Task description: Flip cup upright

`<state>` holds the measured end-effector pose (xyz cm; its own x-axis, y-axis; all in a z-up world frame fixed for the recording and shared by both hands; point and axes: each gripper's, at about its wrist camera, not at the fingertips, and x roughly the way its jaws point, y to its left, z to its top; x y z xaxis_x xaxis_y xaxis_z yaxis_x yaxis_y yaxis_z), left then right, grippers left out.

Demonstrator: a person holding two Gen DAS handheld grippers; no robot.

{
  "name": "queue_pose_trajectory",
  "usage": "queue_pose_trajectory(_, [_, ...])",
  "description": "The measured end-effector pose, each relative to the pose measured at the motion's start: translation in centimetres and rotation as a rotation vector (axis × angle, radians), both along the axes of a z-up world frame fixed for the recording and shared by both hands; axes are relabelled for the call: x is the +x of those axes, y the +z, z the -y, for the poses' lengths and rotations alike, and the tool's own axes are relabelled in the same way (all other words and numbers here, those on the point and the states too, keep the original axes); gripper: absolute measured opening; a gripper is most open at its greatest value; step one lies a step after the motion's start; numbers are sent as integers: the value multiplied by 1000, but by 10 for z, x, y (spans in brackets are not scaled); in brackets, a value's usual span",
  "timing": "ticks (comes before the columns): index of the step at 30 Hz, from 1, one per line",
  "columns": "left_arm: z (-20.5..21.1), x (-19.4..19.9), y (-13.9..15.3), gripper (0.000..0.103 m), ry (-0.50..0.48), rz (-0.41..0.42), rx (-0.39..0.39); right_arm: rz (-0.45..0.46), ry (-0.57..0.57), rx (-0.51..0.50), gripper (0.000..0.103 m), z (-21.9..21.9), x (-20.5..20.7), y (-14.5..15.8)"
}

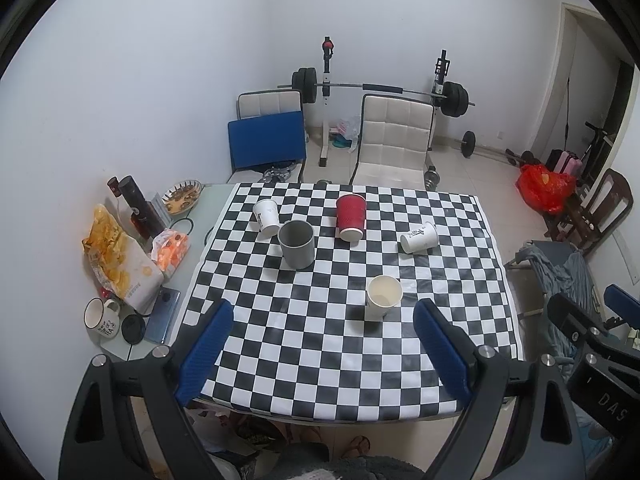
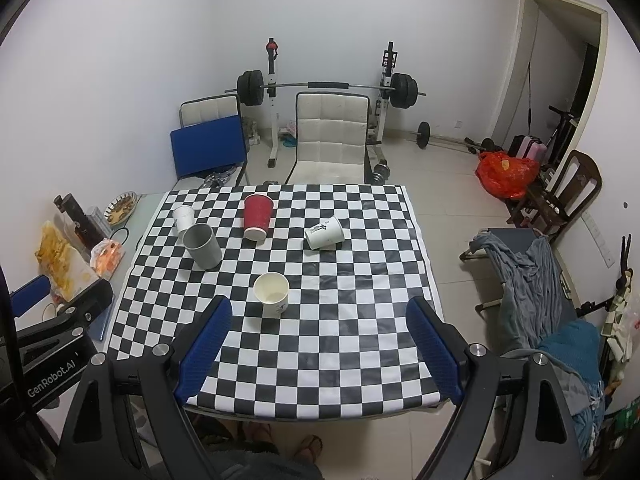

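A white paper cup with a dark print (image 1: 419,238) (image 2: 324,233) lies on its side at the right of the checkered cloth (image 1: 320,344) (image 2: 312,332). A red paper cup (image 1: 351,216) (image 2: 258,216) stands in the middle back. A grey cup (image 1: 296,244) (image 2: 202,246) stands upright with a white cup (image 1: 266,216) (image 2: 184,217) right behind it. A cream cup (image 1: 383,297) (image 2: 272,293) stands upright nearest. My left gripper (image 1: 322,316) and right gripper (image 2: 318,314) are open, empty, above the near table edge.
A snack bag (image 1: 116,258), orange packet (image 1: 171,249), dark bottle (image 1: 140,208), dish (image 1: 182,197) and mug (image 1: 100,317) crowd the table's left strip. Chairs (image 1: 394,142) and a barbell rack (image 1: 380,90) stand behind. A draped cot (image 2: 532,276) is to the right.
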<state>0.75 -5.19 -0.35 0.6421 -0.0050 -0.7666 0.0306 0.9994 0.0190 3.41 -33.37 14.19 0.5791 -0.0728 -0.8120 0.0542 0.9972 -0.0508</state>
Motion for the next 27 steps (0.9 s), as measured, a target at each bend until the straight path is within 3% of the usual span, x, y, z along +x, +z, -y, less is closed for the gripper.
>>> queue_pose_trajectory(27, [0, 6, 5, 92, 0, 5, -3, 1, 2, 1, 91, -3, 2, 1])
